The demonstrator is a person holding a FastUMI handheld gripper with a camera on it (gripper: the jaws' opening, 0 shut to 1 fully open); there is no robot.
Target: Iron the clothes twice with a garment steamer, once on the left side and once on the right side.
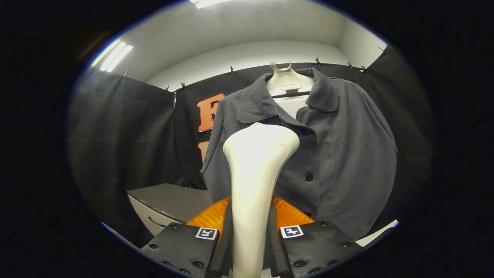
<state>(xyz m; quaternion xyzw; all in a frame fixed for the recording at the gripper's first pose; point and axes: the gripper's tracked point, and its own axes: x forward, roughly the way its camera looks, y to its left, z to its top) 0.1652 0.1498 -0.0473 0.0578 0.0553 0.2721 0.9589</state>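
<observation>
My gripper [249, 239] is shut on the white garment steamer [256, 166], both fingers pressing its handle from the sides. The steamer stands upright between the fingers, its wide head raised against the left front panel of a dark grey buttoned shirt [332, 154]. Whether the head touches the cloth I cannot tell. The shirt hangs on a white hanger [287, 81] just beyond the steamer, collar open, with dark buttons running down its middle.
A grey cabinet [170, 202] with a drawer handle stands low to the left of the shirt. Black cloth walls close the booth behind and on both sides. A white edge [376, 233] shows low beside the right finger.
</observation>
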